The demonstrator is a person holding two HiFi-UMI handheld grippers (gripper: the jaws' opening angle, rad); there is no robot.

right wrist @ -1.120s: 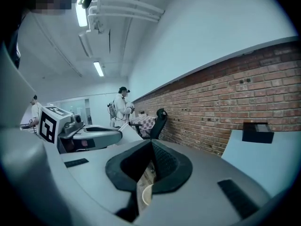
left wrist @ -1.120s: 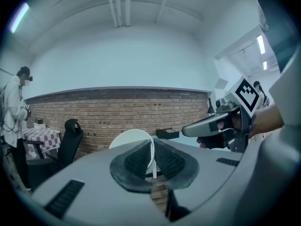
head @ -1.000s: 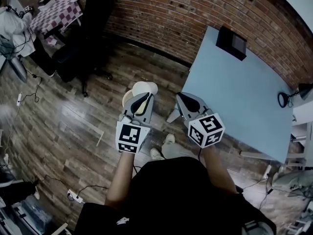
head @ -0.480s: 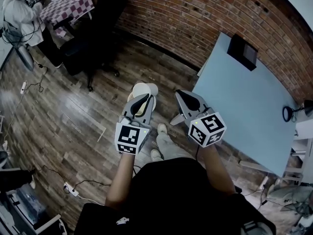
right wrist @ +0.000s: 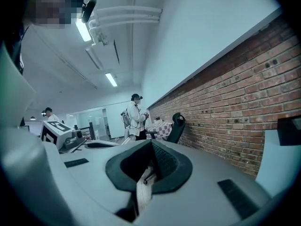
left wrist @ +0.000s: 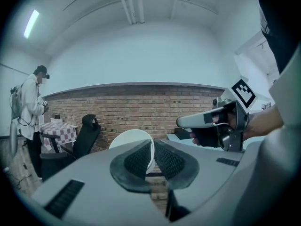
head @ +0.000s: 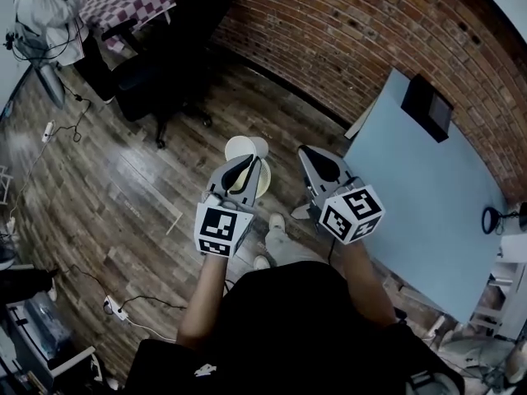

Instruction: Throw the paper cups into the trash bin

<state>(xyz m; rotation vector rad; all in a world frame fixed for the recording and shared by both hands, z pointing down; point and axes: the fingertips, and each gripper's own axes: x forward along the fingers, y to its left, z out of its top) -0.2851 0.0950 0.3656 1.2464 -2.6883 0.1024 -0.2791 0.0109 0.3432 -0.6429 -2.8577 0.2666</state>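
Currently the left gripper's ribbed black pads clamp the thin wall of the white round paper cup. The cup is carried above the glossy brown plank floor, its circular face tilted up and back and its long axis roughly along the jaws. The right gripper is closed and empty, near the pale blue table.

Partly hidden paper cup
The left gripper covers much of it; far to that gripper's left, a person is cut off at the edge.
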